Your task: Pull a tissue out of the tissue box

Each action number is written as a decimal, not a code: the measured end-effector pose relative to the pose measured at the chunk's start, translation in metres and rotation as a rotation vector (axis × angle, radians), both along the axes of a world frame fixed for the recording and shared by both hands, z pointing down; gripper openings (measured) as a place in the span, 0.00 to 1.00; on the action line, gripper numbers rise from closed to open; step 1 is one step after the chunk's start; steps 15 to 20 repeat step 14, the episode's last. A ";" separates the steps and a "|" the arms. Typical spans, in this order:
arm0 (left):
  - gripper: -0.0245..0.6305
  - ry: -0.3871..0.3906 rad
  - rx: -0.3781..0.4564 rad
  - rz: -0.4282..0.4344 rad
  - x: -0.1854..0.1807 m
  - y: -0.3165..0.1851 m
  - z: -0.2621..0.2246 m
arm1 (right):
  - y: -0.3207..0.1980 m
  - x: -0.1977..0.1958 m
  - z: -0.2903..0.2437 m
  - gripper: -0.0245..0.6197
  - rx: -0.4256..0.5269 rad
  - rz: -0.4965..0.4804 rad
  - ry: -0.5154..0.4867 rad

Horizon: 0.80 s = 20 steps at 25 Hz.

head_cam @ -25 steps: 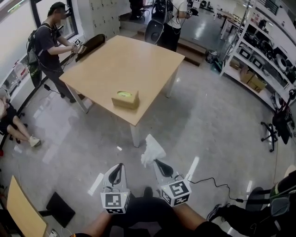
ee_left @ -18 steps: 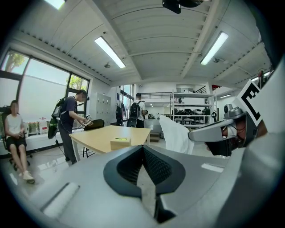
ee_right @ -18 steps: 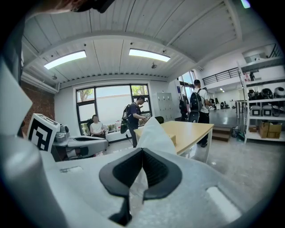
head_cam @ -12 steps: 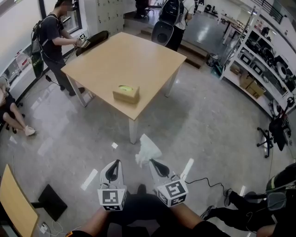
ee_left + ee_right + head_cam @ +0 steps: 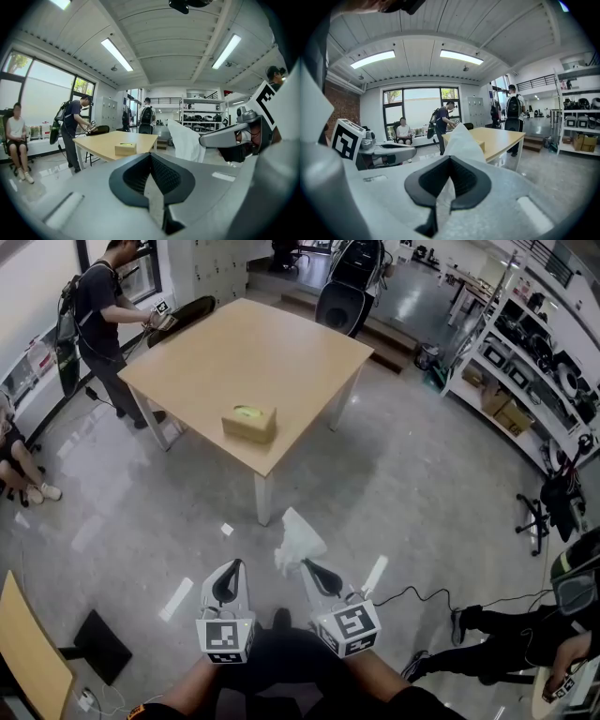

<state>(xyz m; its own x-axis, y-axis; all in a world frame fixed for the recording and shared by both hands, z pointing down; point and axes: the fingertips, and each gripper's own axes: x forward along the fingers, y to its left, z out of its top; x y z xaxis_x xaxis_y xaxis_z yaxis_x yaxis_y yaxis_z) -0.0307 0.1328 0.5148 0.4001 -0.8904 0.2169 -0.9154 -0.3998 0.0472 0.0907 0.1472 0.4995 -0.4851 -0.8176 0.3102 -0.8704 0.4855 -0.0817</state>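
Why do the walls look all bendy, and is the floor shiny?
Head view: the wide lens bends the room's edges, and yes, the glossy grey floor has a pale sheen. Left gripper view: round dark corners, long ceiling lights glare. Right gripper view: same bending, and the big window glows washed-out.

tissue box (image 5: 249, 424) on table (image 5: 281, 352), near its front edge | tissue (image 5: 297, 542) off the table, before its near corner, pinched by right gripper (image 5: 305, 565) | left gripper (image 5: 230, 570) alongside

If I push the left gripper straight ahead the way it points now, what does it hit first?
Nothing close. The left gripper faces open floor, then probably the table at its near edge, by the tissue box. Depth is uncertain.
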 end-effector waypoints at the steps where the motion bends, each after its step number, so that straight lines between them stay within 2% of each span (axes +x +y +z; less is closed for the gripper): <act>1: 0.07 0.002 -0.003 0.002 0.002 -0.001 -0.002 | 0.000 0.001 0.000 0.03 0.001 0.003 0.001; 20: 0.07 0.014 -0.016 0.036 0.006 -0.016 -0.003 | -0.009 0.003 0.006 0.03 -0.005 0.036 0.007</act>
